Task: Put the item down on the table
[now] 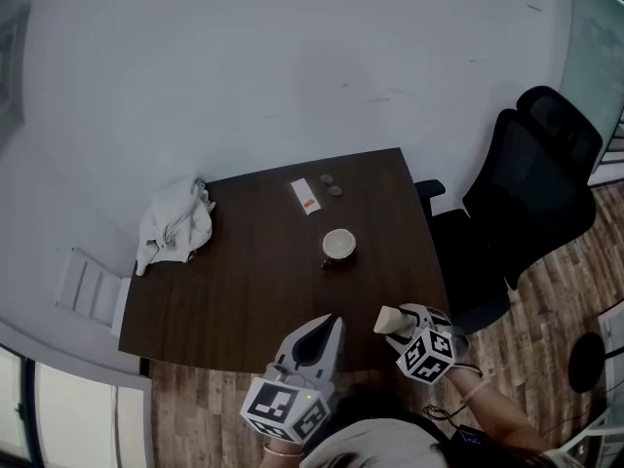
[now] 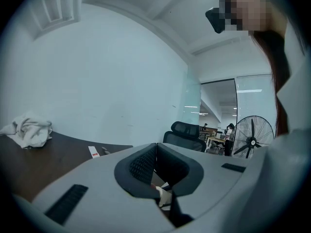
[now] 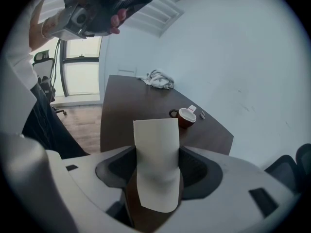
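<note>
My right gripper (image 3: 156, 171) is shut on a cream paper packet (image 3: 155, 144) that stands up between its dark pads. In the head view the right gripper (image 1: 398, 322) holds the packet (image 1: 388, 319) over the near right edge of the dark brown table (image 1: 244, 291). My left gripper (image 1: 331, 324) hovers over the table's near edge, beside the right one. In its own view the left gripper (image 2: 155, 163) has its jaws pressed together with nothing between them. The right gripper view shows the left gripper (image 3: 104, 4) raised at the top left.
On the table stand a brown cup (image 1: 338, 246) with a white inside, a white sachet (image 1: 306, 196), two small round pieces (image 1: 331, 184) and a crumpled white cloth (image 1: 175, 224). A black office chair (image 1: 531, 193) is at the table's right. A floor fan (image 2: 252, 137) stands further off.
</note>
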